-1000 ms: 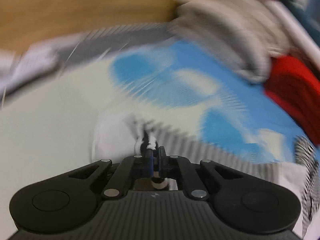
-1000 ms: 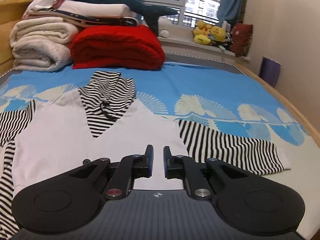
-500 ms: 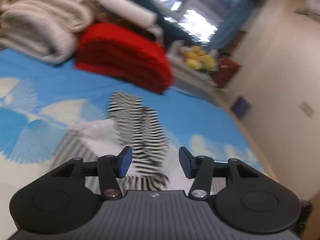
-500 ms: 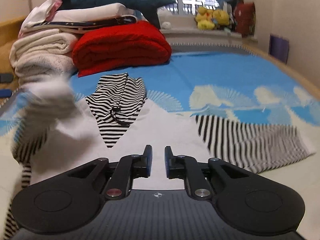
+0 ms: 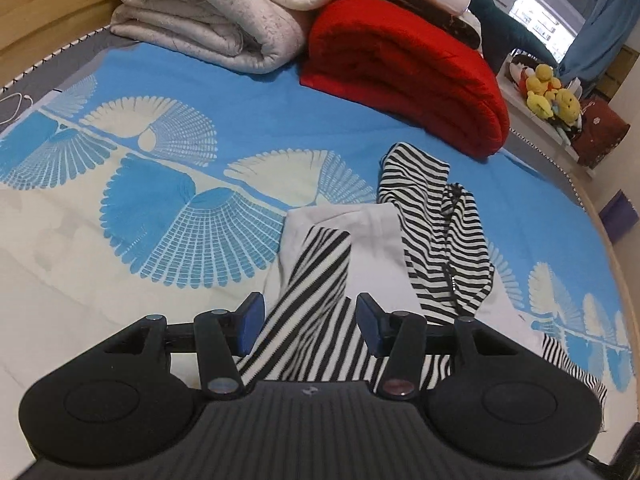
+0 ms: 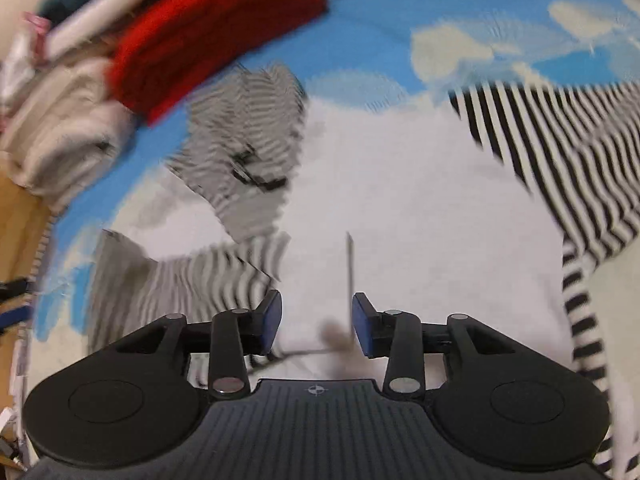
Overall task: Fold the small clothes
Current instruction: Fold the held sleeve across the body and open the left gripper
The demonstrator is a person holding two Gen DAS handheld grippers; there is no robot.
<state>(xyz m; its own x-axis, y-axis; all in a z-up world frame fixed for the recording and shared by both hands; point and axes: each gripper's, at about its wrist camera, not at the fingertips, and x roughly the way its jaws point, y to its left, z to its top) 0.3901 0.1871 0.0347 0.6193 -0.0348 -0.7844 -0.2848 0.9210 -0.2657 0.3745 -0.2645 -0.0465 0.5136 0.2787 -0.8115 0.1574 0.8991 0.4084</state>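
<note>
On a bed (image 5: pixel 248 128) spread with a blue fan-print cover and stacked blankets (image 5: pixel 224 12), the white and striped hooded top (image 5: pixel 372 240) lay flat, one striped sleeve (image 5: pixel 316 280) already crossed over its chest. Your left gripper (image 5: pixel 310 322) hung over that sleeve, jaws apart and gripping nothing. Your right gripper (image 6: pixel 316 322) was opening above the white body, also empty, probably bound for the other sleeve (image 6: pixel 560 136), which lay spread out.
</note>
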